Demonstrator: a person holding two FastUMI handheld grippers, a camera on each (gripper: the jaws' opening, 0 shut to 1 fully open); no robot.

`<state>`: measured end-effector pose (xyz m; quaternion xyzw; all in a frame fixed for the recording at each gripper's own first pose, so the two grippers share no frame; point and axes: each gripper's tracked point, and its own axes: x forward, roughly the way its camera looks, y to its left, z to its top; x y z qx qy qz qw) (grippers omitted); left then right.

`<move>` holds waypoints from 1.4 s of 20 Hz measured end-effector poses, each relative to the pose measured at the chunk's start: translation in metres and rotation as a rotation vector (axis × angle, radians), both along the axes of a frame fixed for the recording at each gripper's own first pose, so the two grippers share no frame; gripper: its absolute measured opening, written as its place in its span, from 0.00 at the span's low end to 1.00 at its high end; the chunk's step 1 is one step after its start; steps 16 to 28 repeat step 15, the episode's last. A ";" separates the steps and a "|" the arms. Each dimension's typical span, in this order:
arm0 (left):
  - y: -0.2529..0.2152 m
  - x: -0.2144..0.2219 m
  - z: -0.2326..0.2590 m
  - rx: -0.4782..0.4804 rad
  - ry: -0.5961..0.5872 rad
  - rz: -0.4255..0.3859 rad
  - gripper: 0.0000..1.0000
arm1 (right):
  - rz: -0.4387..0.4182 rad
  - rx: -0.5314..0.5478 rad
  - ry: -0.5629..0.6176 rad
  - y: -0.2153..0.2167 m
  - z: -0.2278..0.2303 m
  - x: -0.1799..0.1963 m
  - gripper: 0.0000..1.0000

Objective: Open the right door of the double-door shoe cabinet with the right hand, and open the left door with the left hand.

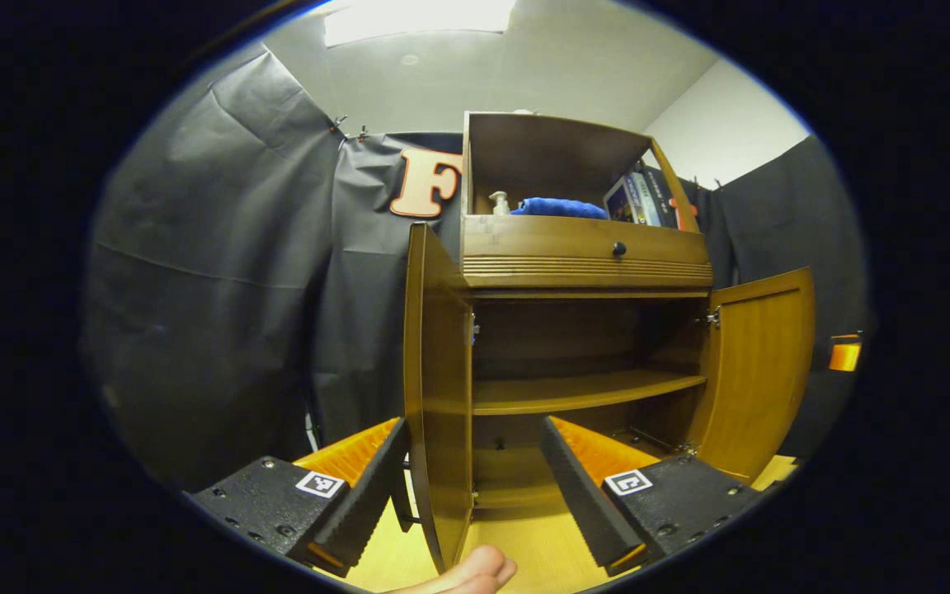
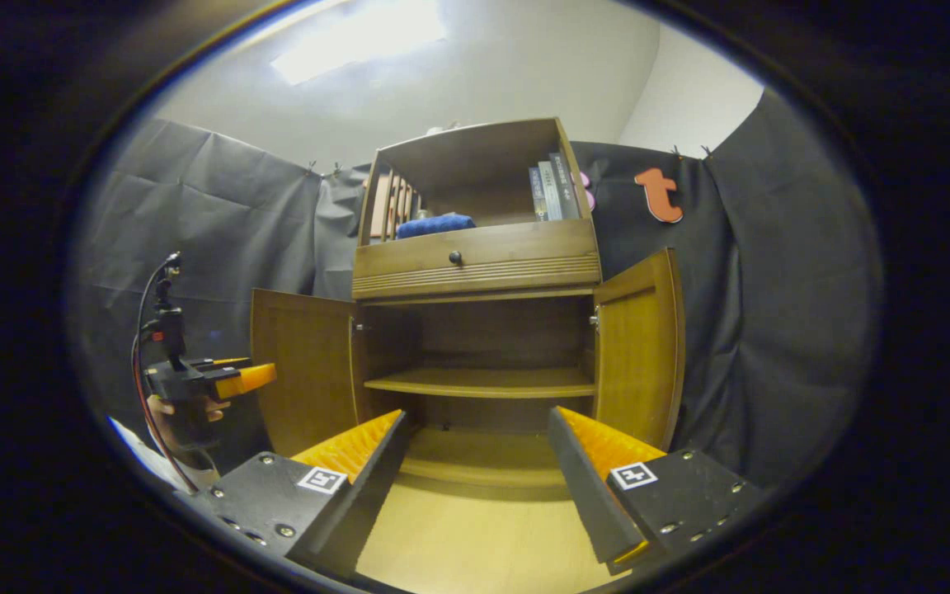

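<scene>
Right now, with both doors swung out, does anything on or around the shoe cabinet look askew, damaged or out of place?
Nothing stands out. The left door and right door both hang open and look intact, the shelf inside looks level and bare, and the drawer above is closed. Both the left gripper and right gripper are open, holding nothing.

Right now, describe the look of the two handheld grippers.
Each gripper, left and right, has two wedge-shaped fingers with ribbed inner pads, mounted on black bolted blocks bearing square black-and-white markers. Seen from the right gripper view, the left one trails a red cable.
</scene>
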<state>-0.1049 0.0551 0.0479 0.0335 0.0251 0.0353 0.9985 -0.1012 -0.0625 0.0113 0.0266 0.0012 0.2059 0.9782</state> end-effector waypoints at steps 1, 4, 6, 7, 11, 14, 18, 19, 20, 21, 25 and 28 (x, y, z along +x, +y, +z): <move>0.001 0.002 0.005 0.014 -0.025 0.031 0.99 | -0.003 0.006 -0.002 0.000 0.000 0.004 1.00; -0.015 0.000 0.012 -0.009 -0.078 0.040 0.99 | 0.000 0.002 0.008 0.004 -0.006 0.012 1.00; -0.026 -0.003 0.013 -0.030 -0.085 0.028 0.97 | -0.005 -0.010 0.022 0.005 -0.012 0.021 1.00; -0.032 -0.004 0.015 -0.028 -0.092 0.029 0.95 | -0.007 -0.008 0.026 0.005 -0.013 0.025 0.98; -0.072 -0.008 0.017 -0.029 -0.114 -0.024 0.95 | -0.007 0.007 0.036 0.015 -0.022 0.033 1.00; -0.098 -0.006 0.007 -0.029 -0.105 -0.049 0.95 | -0.020 -0.001 0.027 0.021 -0.021 0.042 0.98; -0.110 -0.003 0.002 -0.032 -0.100 -0.068 0.95 | -0.022 -0.001 0.017 0.025 -0.020 0.043 1.00; -0.110 -0.003 0.002 -0.032 -0.100 -0.068 0.95 | -0.022 -0.001 0.017 0.025 -0.020 0.043 1.00; -0.110 -0.003 0.002 -0.032 -0.100 -0.068 0.95 | -0.022 -0.001 0.017 0.025 -0.020 0.043 1.00; -0.110 -0.003 0.002 -0.032 -0.100 -0.068 0.95 | -0.022 -0.001 0.017 0.025 -0.020 0.043 1.00; -0.110 -0.003 0.002 -0.032 -0.100 -0.068 0.95 | -0.022 -0.001 0.017 0.025 -0.020 0.043 1.00; -0.110 -0.003 0.002 -0.032 -0.100 -0.068 0.95 | -0.022 -0.001 0.017 0.025 -0.020 0.043 1.00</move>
